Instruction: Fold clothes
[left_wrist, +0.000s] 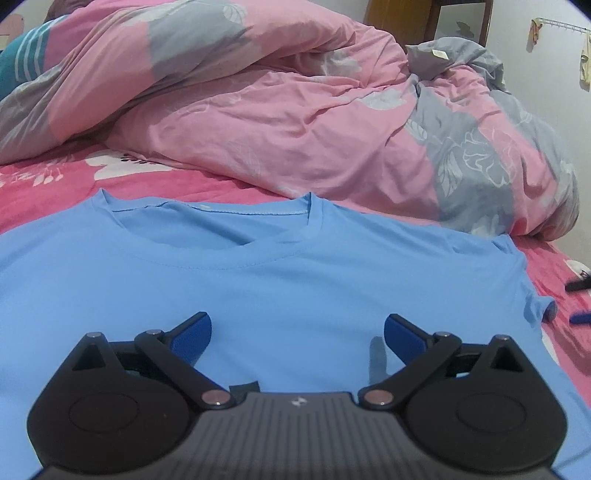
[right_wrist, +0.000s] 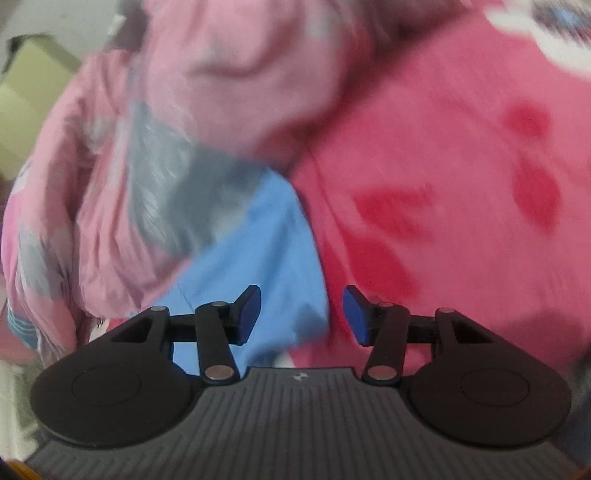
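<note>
A light blue T-shirt (left_wrist: 258, 280) lies flat on the bed, front up, with its neckline (left_wrist: 221, 218) toward the far side. My left gripper (left_wrist: 295, 326) hovers over the chest of the shirt, open wide, with nothing between its blue pads. In the blurred right wrist view, a sleeve of the T-shirt (right_wrist: 258, 240) lies on the red sheet, partly under the quilt. My right gripper (right_wrist: 303, 315) is open just above the sleeve's edge, and its pads do not press on the cloth.
A crumpled pink and grey floral quilt (left_wrist: 295, 110) is heaped right behind the shirt and covers the far half of the bed. The red floral bedsheet (left_wrist: 55, 184) shows around the shirt. Black and blue parts (left_wrist: 580, 295) poke in at the right edge of the left wrist view.
</note>
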